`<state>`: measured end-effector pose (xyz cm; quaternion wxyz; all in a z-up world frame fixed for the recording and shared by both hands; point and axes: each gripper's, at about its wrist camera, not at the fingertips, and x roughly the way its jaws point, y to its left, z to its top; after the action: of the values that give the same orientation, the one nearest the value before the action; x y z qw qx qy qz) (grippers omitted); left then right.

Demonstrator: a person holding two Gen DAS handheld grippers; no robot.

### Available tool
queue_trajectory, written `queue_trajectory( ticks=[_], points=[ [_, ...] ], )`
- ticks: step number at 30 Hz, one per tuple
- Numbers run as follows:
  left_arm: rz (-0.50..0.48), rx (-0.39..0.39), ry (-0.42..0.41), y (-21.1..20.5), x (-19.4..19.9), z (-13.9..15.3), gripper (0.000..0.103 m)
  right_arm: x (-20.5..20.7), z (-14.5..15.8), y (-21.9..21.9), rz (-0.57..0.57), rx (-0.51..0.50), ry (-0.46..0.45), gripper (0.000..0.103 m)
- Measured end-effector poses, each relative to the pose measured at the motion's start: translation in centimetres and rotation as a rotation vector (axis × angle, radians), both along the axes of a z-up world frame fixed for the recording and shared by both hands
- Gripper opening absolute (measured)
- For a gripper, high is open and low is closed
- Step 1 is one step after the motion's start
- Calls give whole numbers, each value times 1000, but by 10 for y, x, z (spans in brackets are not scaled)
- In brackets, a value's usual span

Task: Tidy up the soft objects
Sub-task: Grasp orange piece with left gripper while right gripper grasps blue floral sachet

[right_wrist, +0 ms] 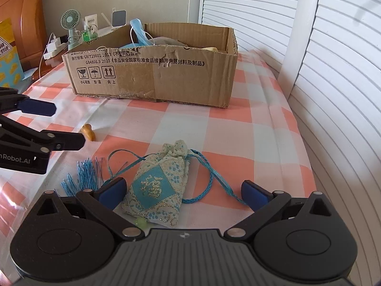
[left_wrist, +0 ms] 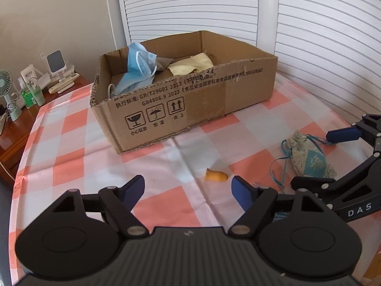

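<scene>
Blue-patterned sachet (right_wrist: 157,188) lies between the spread fingers of the right hand-held gripper (right_wrist: 183,194).

The sachet rests on the pink-checked bench (right_wrist: 238,128) near its near edge, neck pointing toward the far edge, its blue cord (right_wrist: 207,174) looping out to the right and its tassel (right_wrist: 81,176) fanned out to the left; neither blue pad touches it. The left hand-held gripper (left_wrist: 188,191) is likewise wide and holds nothing, hovering over the cloth just short of a small orange earplug (left_wrist: 215,175), which lies to the sachet's left, apart from it. Toward the far edge sits an open cardboard box (left_wrist: 190,100), holding a crumpled blue face mask (left_wrist: 139,66) at its left end and a pale yellow cloth (left_wrist: 190,65) further right.
</scene>
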<state>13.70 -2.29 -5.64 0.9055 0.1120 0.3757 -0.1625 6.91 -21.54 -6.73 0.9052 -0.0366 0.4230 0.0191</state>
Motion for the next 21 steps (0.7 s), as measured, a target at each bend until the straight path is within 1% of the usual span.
queue_trajectory(
  ticks=[2,3,4,5,6,7,12,16,18,19,20,21],
  points=[
    [-22,-12,-15,-4,0,0,70,0,0,0,2,1,-2,103],
    [-34,-14,-23,-6,0,0,67,0,0,-1,4,2,-2,103],
    [-45,-15,-31,-9,0,0,61,-1,0,-1,7,2,-3,103],
    [-57,-14,-33,-12,1,0,52,-1,0,-1,9,3,-3,103],
    [-65,-14,-32,-14,2,-1,47,-1,0,-1,10,3,-4,103],
    [-69,-15,-29,-15,3,-2,40,-1,0,-1,12,4,-5,103],
    [-80,-39,-11,-18,3,-6,39,-1,0,-1,16,5,-10,103],
    [-107,-26,-17,-21,-1,-9,39,-1,0,-2,18,6,-13,103],
    [-106,-33,-14,-20,0,-9,33,-1,0,-2,18,5,-15,103],
    [-101,-38,-11,-20,1,-9,26,-2,0,-1,18,5,-15,103],
    [-100,-42,-9,-20,1,-9,23,-2,0,-1,17,4,-15,103],
    [-101,-50,-2,-19,1,-9,22,-2,0,-1,17,4,-15,103]
  ],
)
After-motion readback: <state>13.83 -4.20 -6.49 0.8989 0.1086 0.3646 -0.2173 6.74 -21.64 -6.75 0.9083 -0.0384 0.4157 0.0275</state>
